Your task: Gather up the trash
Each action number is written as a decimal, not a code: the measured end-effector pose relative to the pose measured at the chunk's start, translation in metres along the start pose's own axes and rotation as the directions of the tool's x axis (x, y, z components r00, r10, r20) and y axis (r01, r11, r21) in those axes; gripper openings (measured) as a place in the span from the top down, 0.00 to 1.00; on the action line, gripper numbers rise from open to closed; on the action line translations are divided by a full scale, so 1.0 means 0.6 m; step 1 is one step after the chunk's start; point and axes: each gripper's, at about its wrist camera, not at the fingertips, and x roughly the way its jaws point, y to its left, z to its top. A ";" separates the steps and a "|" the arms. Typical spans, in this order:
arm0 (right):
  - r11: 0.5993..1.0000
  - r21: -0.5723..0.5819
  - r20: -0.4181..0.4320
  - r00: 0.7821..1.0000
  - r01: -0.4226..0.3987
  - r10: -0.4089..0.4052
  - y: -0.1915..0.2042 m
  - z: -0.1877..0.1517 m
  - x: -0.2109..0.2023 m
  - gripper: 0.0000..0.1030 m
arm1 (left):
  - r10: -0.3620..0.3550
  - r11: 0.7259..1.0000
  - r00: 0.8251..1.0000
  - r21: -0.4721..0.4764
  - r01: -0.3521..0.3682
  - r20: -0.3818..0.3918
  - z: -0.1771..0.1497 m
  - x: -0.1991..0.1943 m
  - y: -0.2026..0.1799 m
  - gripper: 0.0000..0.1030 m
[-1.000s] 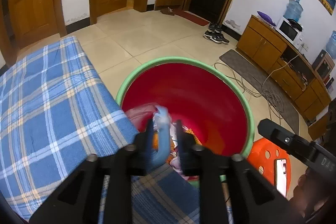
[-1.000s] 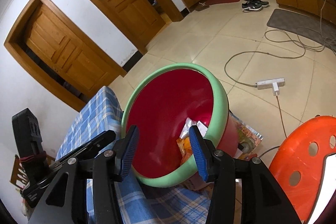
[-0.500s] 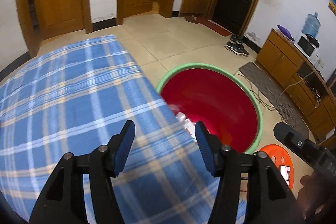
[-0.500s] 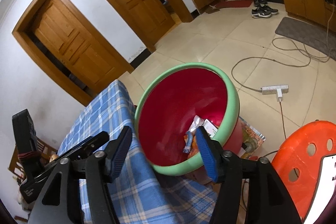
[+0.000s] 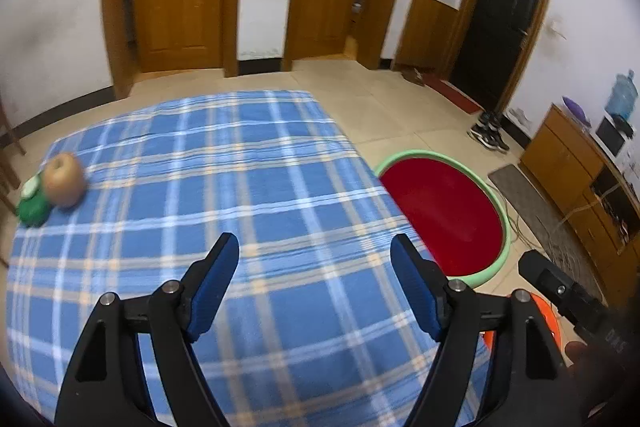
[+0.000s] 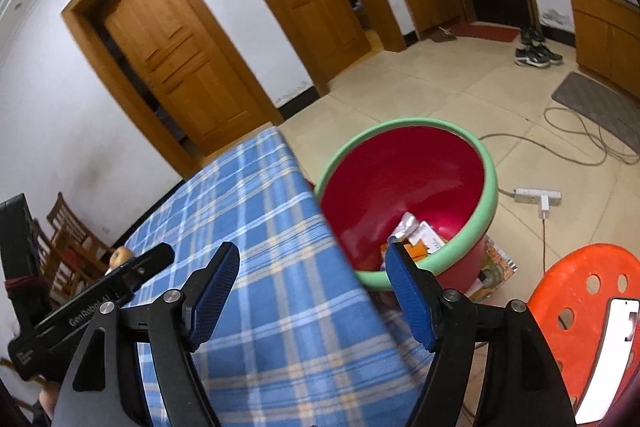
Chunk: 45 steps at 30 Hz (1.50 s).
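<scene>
A red bin with a green rim [image 5: 448, 211] stands on the floor at the right edge of the table; in the right wrist view the bin [image 6: 404, 183] holds several wrappers and papers [image 6: 416, 237]. My left gripper [image 5: 316, 263] is open and empty above the blue plaid tablecloth [image 5: 208, 187]. My right gripper [image 6: 310, 273] is open and empty over the table edge, just short of the bin. A brown round fruit [image 5: 64, 179] and a green object [image 5: 32, 205] lie at the table's far left.
An orange plastic stool [image 6: 580, 311] with a phone [image 6: 612, 355] on it stands right of the bin. A power strip [image 6: 536, 195] and cables lie on the tiled floor. Wooden chairs [image 6: 64, 239] stand at the left. Wooden doors and cabinets line the walls.
My left gripper opened, let the blue trash fall into the bin, then pulled back over the table and turned left. My right gripper drew back a little and stayed open.
</scene>
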 end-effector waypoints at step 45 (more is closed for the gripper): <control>0.966 -0.254 0.108 0.994 0.048 -0.021 0.116 -0.182 -0.041 0.19 | 0.291 0.956 0.946 -0.088 -0.280 0.145 -0.174 -0.144 0.100 0.16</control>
